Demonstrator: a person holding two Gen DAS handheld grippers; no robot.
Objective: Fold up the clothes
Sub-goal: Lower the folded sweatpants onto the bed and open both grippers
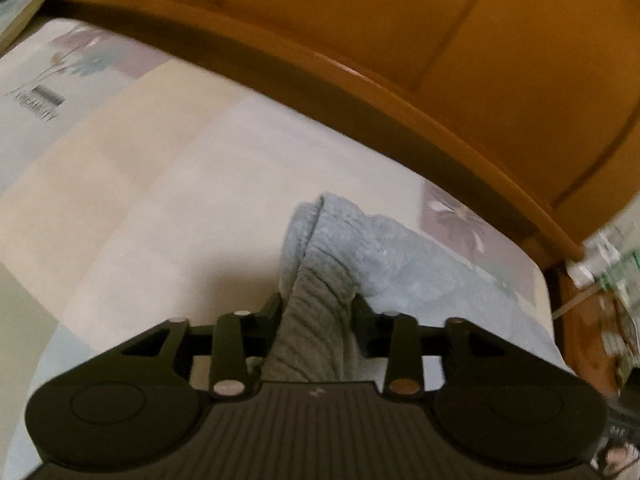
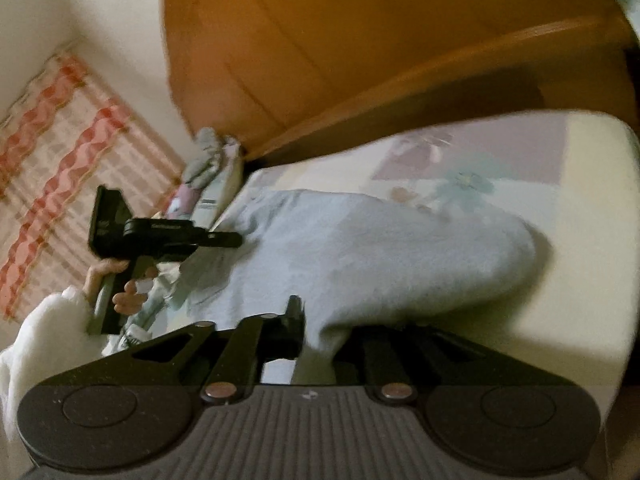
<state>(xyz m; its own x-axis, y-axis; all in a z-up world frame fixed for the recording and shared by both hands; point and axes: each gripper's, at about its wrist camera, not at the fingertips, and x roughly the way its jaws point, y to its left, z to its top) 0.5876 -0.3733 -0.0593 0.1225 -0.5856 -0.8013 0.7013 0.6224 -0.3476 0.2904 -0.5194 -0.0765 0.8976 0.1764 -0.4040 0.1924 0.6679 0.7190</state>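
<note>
- Pale blue garment [image 2: 360, 248], soft fuzzy knit with a ribbed grey inner face [image 1: 316, 320], lies rumpled on the bed [image 1: 140, 184] near the wooden headboard [image 1: 400, 40].
- Bed sheet smooth, pastel patches with a flower print.
- Left gripper [image 1: 316, 312]: black plastic jaws clamped on a bunched ribbed fold, cloth rising between the fingers.
- Right gripper [image 2: 316, 332]: jaws nearly together, pinching the garment's near edge; right finger hidden under cloth.
- Garment stretches between both grippers toward the bed's headboard edge.
- Hand [image 2: 128, 292] in white fluffy sleeve [image 2: 44, 332] holds the left gripper's handle.
</note>
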